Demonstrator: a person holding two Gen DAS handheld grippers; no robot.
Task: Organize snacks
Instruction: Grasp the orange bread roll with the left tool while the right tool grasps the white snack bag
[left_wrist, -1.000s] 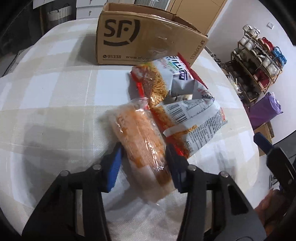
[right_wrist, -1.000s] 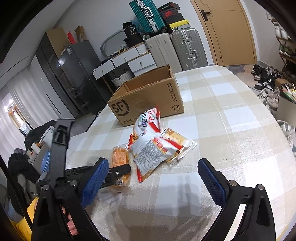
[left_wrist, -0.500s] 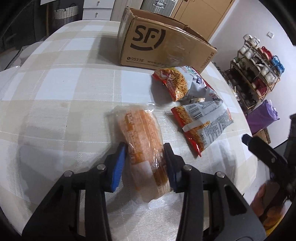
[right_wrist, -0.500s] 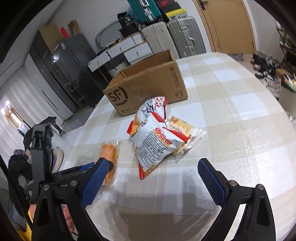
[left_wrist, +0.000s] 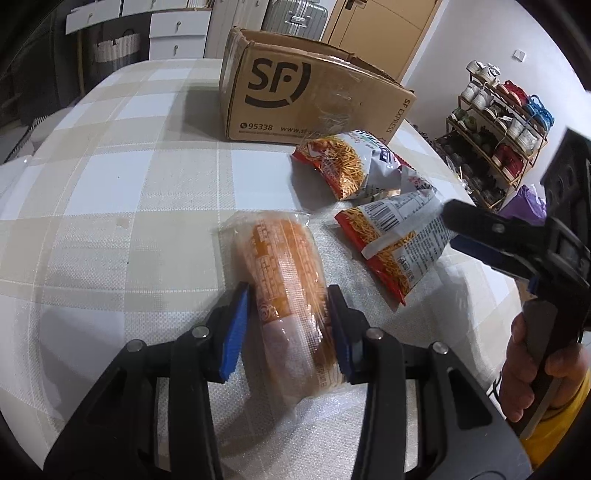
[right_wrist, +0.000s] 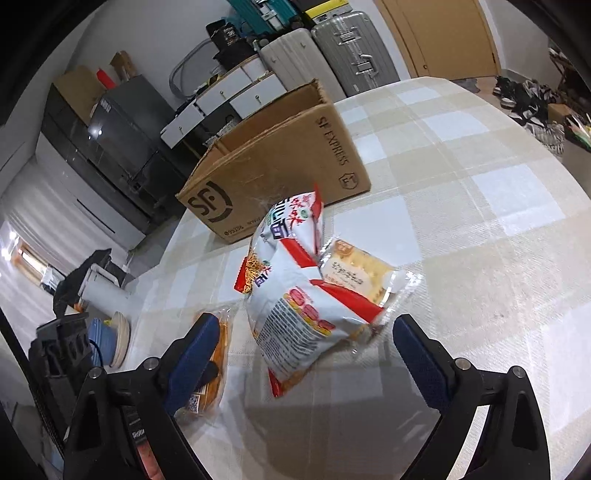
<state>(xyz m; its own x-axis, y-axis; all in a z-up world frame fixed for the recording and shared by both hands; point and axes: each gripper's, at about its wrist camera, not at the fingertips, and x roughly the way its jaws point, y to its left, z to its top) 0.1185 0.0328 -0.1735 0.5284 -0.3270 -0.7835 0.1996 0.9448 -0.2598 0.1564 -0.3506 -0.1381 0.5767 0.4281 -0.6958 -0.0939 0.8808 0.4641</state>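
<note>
I see left hand-held gripper (left_wrist: 286, 325) clamped on orange snack pack (left_wrist: 284, 273) at lower centre, right hand-held gripper (right_wrist: 299, 354) closing around noodle bag (right_wrist: 295, 295), pads clear of it

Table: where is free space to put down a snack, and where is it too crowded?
The checked tablecloth lies bare left of the orange packet that the left gripper clamps, up to the cardboard box. In the right wrist view, cloth right of the cracker packet is bare too. It is crowded in front of the box, where the noodle bags overlap and the right gripper is closing.
</note>
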